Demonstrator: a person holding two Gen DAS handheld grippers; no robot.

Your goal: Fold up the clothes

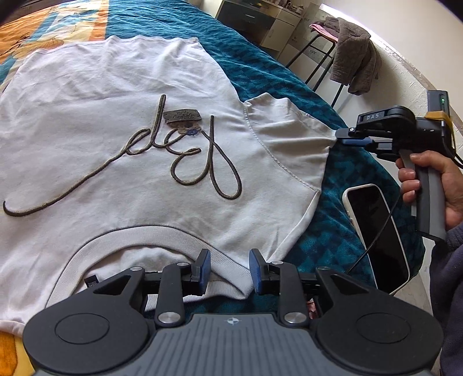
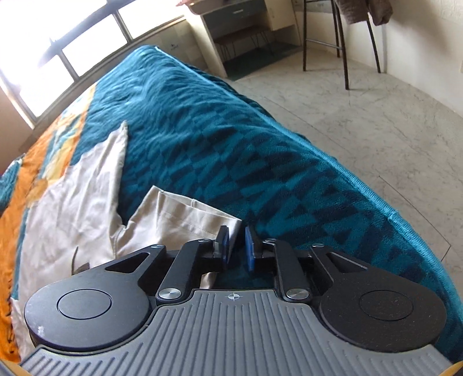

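A white T-shirt (image 1: 121,162) with brown script lettering lies flat on the bed, collar (image 1: 179,240) nearest me. My left gripper (image 1: 229,269) is open, its blue pads either side of the collar's right end at the shoulder. My right gripper (image 1: 340,136) is at the tip of the shirt's right sleeve (image 1: 286,127), and in the left wrist view its jaws look closed on the sleeve's hem. In the right wrist view the right gripper (image 2: 236,245) has its pads narrowly apart with the sleeve corner (image 2: 185,219) at the left pad.
The bed has a teal and orange patterned blanket (image 1: 289,75). A phone (image 1: 376,237) with a cable lies at the bed's edge by the right hand. A stool draped with grey clothing (image 1: 353,55) and a cabinet (image 1: 249,17) stand on the marble floor (image 2: 361,115).
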